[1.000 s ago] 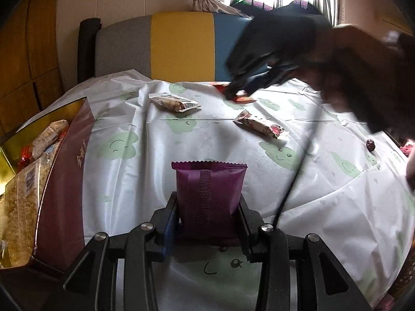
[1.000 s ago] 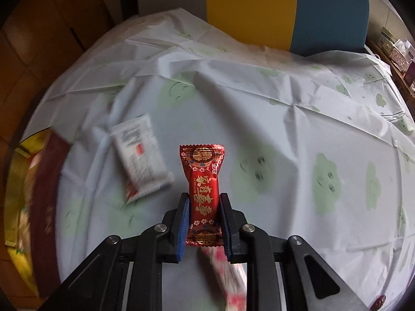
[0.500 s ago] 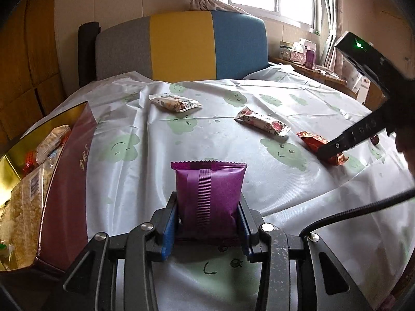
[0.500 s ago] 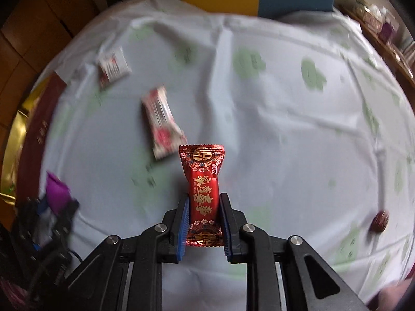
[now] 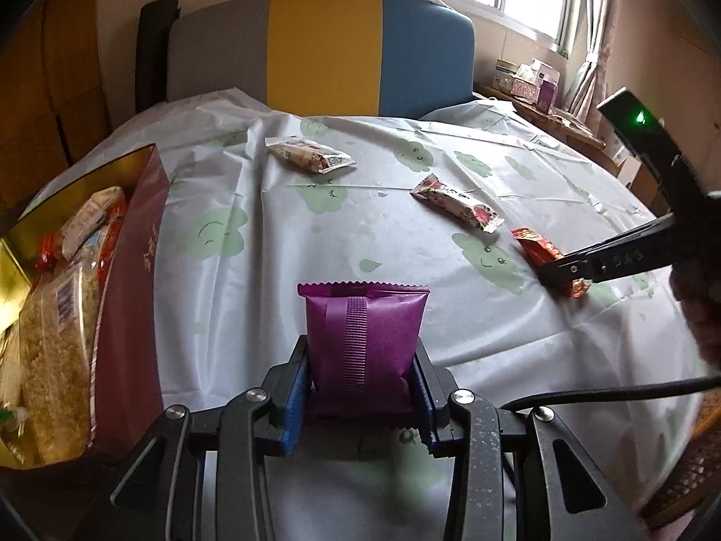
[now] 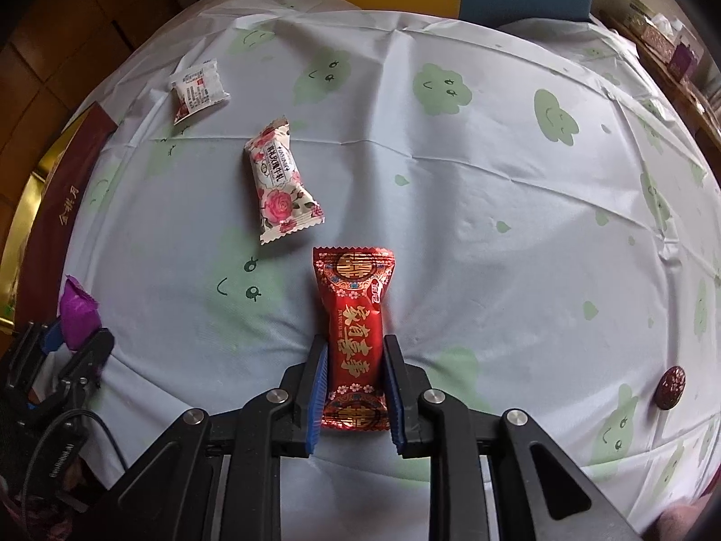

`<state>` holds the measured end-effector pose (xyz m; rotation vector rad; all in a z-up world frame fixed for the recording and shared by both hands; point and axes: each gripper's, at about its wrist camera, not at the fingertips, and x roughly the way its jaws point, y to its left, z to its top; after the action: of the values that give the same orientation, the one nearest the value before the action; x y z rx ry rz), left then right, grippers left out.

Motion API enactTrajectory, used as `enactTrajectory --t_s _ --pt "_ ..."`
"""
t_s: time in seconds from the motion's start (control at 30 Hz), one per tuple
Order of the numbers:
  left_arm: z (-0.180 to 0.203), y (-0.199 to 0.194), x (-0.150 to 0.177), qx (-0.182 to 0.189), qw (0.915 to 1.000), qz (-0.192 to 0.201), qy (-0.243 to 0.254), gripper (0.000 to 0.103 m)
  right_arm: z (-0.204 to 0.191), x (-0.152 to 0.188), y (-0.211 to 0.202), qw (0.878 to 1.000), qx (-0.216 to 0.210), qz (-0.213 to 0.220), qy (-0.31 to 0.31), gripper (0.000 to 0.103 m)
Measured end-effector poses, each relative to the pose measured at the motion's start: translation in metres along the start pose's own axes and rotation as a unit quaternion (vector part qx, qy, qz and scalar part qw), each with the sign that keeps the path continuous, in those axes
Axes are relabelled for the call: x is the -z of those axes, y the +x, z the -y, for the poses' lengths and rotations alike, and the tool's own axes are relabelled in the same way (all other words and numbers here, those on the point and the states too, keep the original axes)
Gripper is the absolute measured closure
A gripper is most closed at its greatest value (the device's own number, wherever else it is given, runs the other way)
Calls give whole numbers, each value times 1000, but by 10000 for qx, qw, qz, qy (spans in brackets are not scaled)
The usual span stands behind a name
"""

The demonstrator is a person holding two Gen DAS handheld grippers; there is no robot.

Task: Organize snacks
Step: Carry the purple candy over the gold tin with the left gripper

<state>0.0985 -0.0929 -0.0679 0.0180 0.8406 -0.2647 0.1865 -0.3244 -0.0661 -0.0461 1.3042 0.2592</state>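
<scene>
Left wrist view: left gripper [image 5: 362, 387] was clamped across the lower half of a purple snack packet [image 5: 364, 333], held upright above the tablecloth [image 5: 279, 297] beside the open snack box [image 5: 130, 279]; judged light, soft, crushable. Right wrist view: right gripper [image 6: 356, 394] was clamped mid-body on a red candy packet [image 6: 356, 338], judged light and slippery, best taken across its filled middle.

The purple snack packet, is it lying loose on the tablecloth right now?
No, the purple snack packet stands upright, clamped between the blue pads of the left tool above the tablecloth.
</scene>
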Motion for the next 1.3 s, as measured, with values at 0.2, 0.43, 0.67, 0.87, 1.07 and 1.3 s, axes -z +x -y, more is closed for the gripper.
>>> enactTrajectory --t_s 0.2,0.43,0.67,0.87,1.07,1.3 --pt "-4 -22 -1 -95 9999 82 -66 63 -13 5 1 9996 180 83 -204 80" --pt "-10 -58 -19 -428 9979 491 -22 63 -28 11 3 9976 415 177 -524 79" --pt "-23 -88 -36 -733 9937 848 -94 63 -37 18 5 9957 534 226 -719 79" --pt "-39 -100 -39 -902 9915 837 -424 62 -45 21 4 9946 607 255 -803 79" --pt "-58 -108 -35 -1012 9890 781 -745 62 -45 23 3 9944 618 284 -805 79" --pt "-83 -112 -30 -1259 9837 744 -1046 62 -44 23 0 9940 636 314 -831 79"
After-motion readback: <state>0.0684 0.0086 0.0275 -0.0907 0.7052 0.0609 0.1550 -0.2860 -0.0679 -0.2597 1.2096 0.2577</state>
